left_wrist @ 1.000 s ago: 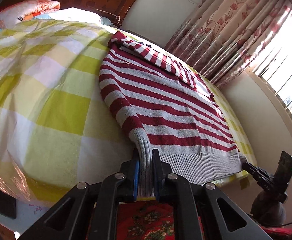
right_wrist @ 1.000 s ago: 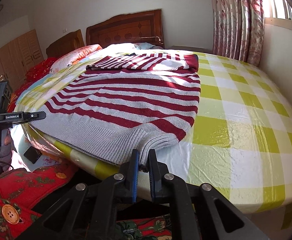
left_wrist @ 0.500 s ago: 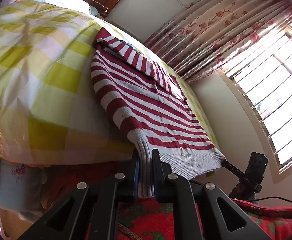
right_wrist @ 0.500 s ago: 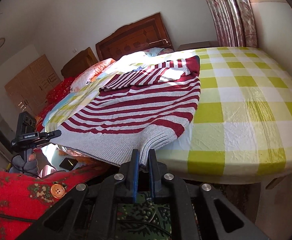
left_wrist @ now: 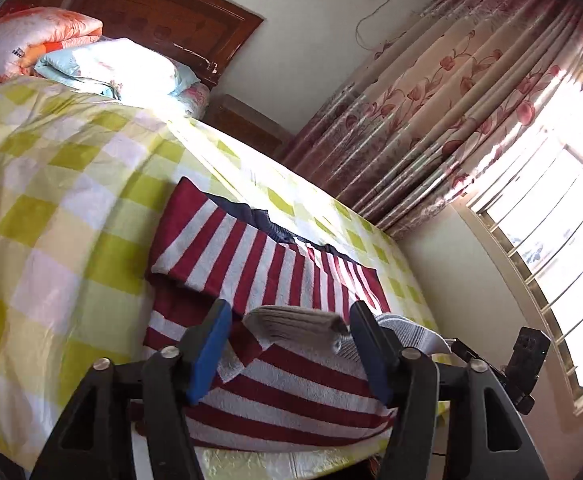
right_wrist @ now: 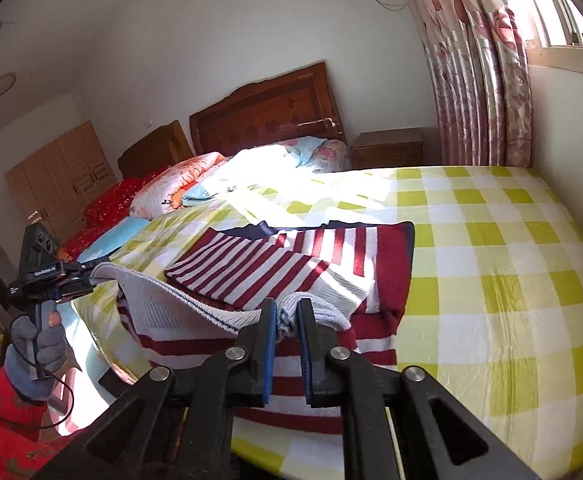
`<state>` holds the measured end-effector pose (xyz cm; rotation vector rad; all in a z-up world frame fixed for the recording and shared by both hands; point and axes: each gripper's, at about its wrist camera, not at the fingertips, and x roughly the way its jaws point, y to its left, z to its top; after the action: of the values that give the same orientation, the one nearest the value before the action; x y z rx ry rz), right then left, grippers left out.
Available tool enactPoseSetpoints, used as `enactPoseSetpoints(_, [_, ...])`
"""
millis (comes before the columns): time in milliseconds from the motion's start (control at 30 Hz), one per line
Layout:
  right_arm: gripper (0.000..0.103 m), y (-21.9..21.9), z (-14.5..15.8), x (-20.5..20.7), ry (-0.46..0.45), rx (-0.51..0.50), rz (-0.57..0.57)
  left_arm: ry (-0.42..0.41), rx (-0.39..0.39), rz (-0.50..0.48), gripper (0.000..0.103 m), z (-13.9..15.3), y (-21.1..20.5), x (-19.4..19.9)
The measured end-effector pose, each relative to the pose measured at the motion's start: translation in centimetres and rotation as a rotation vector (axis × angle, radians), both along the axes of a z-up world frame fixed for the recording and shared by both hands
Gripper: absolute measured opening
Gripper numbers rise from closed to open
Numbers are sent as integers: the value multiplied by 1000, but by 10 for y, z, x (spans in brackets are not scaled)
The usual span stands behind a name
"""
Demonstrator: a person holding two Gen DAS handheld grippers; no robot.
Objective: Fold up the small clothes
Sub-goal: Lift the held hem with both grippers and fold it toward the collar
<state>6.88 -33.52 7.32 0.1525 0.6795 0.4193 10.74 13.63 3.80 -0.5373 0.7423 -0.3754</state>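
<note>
Left wrist view showed the left gripper (left_wrist: pixel 287 344) with its jaws spread wide, the grey ribbed hem (left_wrist: pixel 295 322) of the striped sweater (left_wrist: pixel 275 384) lying loose between the blue pads, touching neither. The sweater lay folded on the checked bedsheet (left_wrist: pixel 51 200), at the foot end away from the wooden headboard (left_wrist: pixel 163 16). The right gripper (right_wrist: pixel 287 332) had just been opening; its jaws stood narrow, with bunched grey hem between them, apparently slack.
</note>
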Motion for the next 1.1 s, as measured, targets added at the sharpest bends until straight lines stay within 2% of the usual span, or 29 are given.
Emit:
enactPoseSetpoints(33, [23,-3,-9,18,44,-33,-44,-1,43,43,103,-3,2,6])
enactPoseSetpoints(133, [23,-23,-36,33,115,3,-87,10,131,94,103,-16,8,7])
enactPoseSetpoints(267, [23,-31,-58,31,137,-44,-35,40,201,5,103,-34,4,8])
enactPoseSetpoints(433, [23,-27,-76,47,190,-50,23,31,378,-104,103,-42,-30,25])
enactPoseSetpoints(600, [23,-11,-87,59,210,-148,48,-10,537,-169,103,-43,-53,36])
enactPoseSetpoints(700, [21,-8,-88,56,196,-174,56,-17,575,-197,103,-46,-55,39])
enactPoseSetpoints(900, [19,-5,-87,47,174,-197,71,-46,576,-258,103,-42,-59,49])
enactPoseSetpoints(967, [19,-3,-87,48,169,-208,73,-35,581,-307,103,-46,-66,56])
enactPoseSetpoints(1033, [18,0,-87,48,163,-219,75,-27,623,-336,103,-54,-76,62])
enactPoseSetpoints(1100, [18,3,-87,47,151,-242,82,15,645,-358,103,-67,-81,69])
